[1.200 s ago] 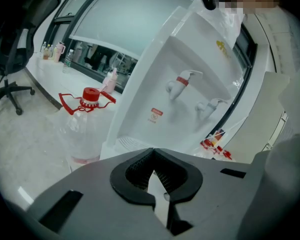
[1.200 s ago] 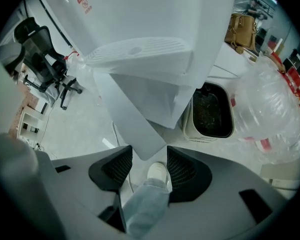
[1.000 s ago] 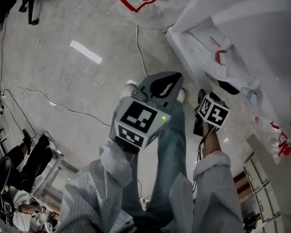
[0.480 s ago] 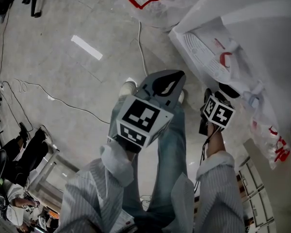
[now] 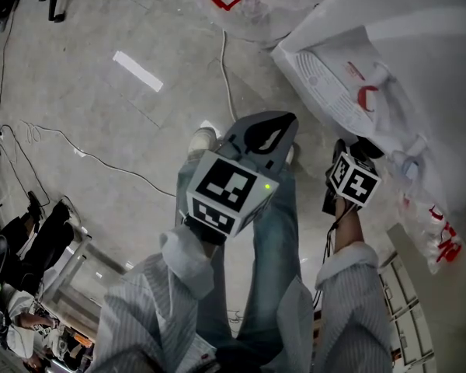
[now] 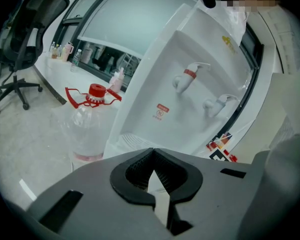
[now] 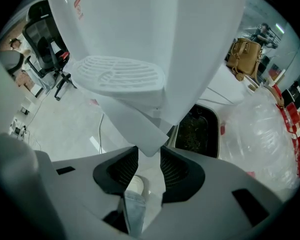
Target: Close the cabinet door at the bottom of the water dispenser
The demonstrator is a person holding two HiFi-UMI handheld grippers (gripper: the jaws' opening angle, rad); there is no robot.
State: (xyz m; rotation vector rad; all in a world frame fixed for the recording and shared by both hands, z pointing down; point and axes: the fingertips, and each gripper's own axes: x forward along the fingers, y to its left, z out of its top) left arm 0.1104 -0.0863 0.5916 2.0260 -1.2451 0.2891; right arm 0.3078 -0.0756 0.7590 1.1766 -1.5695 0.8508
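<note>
The white water dispenser point(image 5: 388, 53) stands at the upper right of the head view, its drip tray point(image 7: 117, 74) over my right gripper. The top corner of its open white cabinet door point(image 7: 135, 124) sits between the jaws of my right gripper point(image 7: 149, 151). Those jaws have just been closing, and both pads now touch the door's faces. In the head view the right gripper point(image 5: 356, 152) points steeply down beside the dispenser's base. My left gripper point(image 5: 266, 134) hovers over the person's legs, shut and empty point(image 6: 152, 151), aimed at the dispenser front point(image 6: 190, 94) and its taps.
A large clear water bottle point(image 6: 90, 124) with a red cap stands left of the dispenser. A white cable point(image 5: 225, 68) runs across the floor. To the right are a dark white-rimmed opening point(image 7: 195, 129) and a clear plastic bag point(image 7: 270, 129). An office chair point(image 6: 20, 44) stands far left.
My right gripper has shifted a little to the right, closer to the dispenser's base. The left gripper has kept its place over the legs.
</note>
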